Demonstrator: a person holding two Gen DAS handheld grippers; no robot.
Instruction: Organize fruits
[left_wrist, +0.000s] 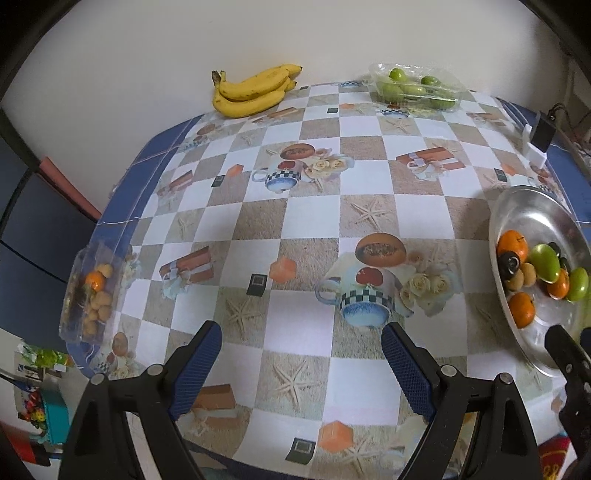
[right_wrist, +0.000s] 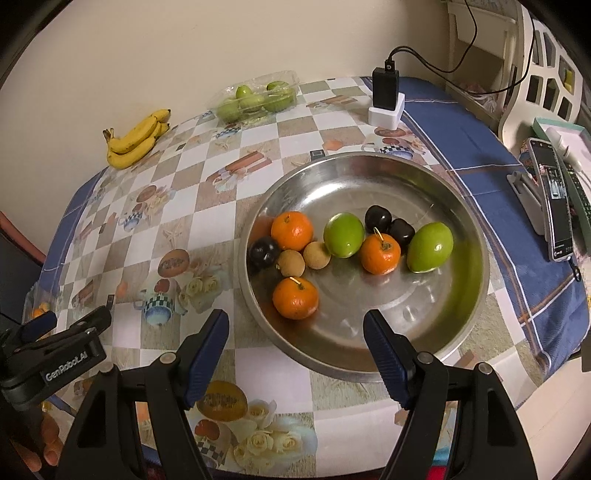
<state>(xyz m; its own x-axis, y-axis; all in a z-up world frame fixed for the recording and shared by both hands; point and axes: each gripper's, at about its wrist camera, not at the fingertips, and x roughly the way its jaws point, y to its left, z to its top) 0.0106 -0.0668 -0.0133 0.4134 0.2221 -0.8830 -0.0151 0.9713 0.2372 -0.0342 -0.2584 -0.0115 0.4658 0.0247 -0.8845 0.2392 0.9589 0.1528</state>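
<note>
Both tongs spread wide, nothing held: left gripper (left_wrist: 301, 363) over bare tablecloth (left_wrist: 310, 206), right gripper (right_wrist: 295, 347) over the near rim of the steel tray (right_wrist: 476, 254)

Scanning left to right from the tongs:
- far left of the left tongs, at the table edge: clear plastic box (left_wrist: 75, 295) with longans and one mandarin inside
- far ahead-left of both: banana bunch (left_wrist: 253, 90) against the wall, long axis running left-right across the left tongs' line of sight
- far ahead: clamshell of green fruit (right_wrist: 255, 98), lid looks shut, can't confirm
- directly ahead of the right tongs: near mandarin (right_wrist: 295, 297) just past the left fingertip, then black plum (right_wrist: 264, 253), two longans (right_wrist: 291, 263), second mandarin (right_wrist: 291, 230), green fruit (right_wrist: 344, 235), third mandarin (right_wrist: 380, 254), two more dark plums (right_wrist: 378, 218), second green fruit (right_wrist: 430, 246) rightmost, long axis tilted up to the right
- right of the tray: charger block (right_wrist: 385, 88) and a phone (right_wrist: 554, 206), not task items

Key relation: the mixed fruit all sits in the tray, straight ahead of the right tongs and well off to the right of the left tongs. Right is clearly nearer. Near mandarin is slightly left of its centreline, so my read is a short forward reach with a small shift left, jaws already wide enough to straddle it. Sorted longans would go to the left box, which is left-hand territory
</note>
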